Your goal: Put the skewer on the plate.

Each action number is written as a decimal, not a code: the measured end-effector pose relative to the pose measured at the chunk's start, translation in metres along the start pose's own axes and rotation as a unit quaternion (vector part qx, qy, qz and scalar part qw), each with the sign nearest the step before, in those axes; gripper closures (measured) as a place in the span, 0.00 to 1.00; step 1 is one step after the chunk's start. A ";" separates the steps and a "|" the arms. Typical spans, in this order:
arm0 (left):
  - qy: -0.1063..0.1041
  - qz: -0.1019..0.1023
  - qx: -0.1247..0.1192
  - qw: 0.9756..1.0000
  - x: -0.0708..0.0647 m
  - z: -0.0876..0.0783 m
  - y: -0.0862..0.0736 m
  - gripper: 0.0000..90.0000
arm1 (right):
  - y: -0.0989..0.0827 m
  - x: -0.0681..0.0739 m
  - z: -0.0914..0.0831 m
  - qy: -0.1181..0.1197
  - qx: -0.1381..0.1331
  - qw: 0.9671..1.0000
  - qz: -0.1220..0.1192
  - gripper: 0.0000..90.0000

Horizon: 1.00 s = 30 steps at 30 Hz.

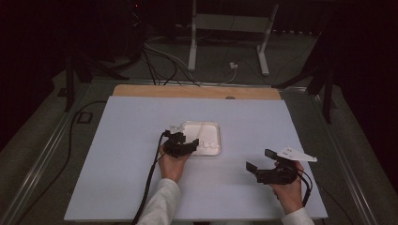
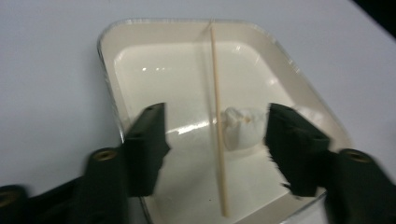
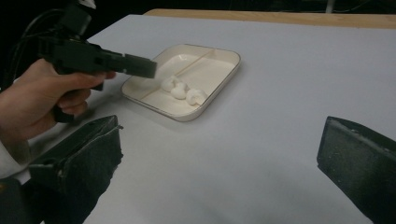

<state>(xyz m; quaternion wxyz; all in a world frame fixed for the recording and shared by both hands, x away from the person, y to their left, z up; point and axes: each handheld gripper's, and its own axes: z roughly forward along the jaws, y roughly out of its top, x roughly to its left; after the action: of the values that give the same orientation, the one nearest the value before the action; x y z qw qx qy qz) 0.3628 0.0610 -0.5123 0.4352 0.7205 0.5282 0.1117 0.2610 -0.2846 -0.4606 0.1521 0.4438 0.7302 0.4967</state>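
Over the shallow white square tray (image 2: pixel 116 51) mid-tabletop, the left tongs (image 2: pixel 215 140) gape astride the thin wooden skewer (image 2: pixel 217 116) and should probably clench squarely, avoiding the marshmallows (image 3: pixel 180 89), while the right tongs (image 3: pixel 219 158) wait unclenched nearby.

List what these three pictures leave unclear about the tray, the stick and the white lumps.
- Lumps: three in the right gripper view; what they are is too small to tell.
- Left gripper view: the left claw hides part of the lumps.
- Stick: near end blurred.
- High view: the left claw covers the tray's near-left part.
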 end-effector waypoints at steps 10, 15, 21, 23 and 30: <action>-0.021 0.055 -0.050 0.997 0.003 -0.055 0.003 0.06 | -0.004 -0.002 -0.003 -0.004 -0.010 1.000 -0.007 0.00; -0.015 0.090 -0.079 0.993 0.006 -0.091 -0.005 0.01 | -0.005 -0.003 -0.005 -0.007 -0.015 1.000 -0.007 0.00; -0.014 0.102 -0.111 0.988 0.019 -0.131 -0.016 0.01 | -0.007 -0.004 -0.009 -0.011 -0.022 1.000 -0.010 0.00; -0.011 0.104 -0.120 0.987 0.024 -0.141 -0.022 0.01 | -0.009 -0.005 -0.010 -0.013 -0.027 0.999 -0.012 0.00; 0.007 0.140 -0.145 0.980 0.034 -0.171 -0.036 0.01 | -0.015 -0.009 -0.012 -0.026 -0.032 0.999 -0.023 0.00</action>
<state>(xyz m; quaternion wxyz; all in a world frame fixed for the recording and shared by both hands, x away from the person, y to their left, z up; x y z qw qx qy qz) 0.2467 0.1791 -0.4475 0.5113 0.7157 0.4037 0.2517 0.2503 -0.3004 -0.4693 0.1968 0.4347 0.7199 0.5040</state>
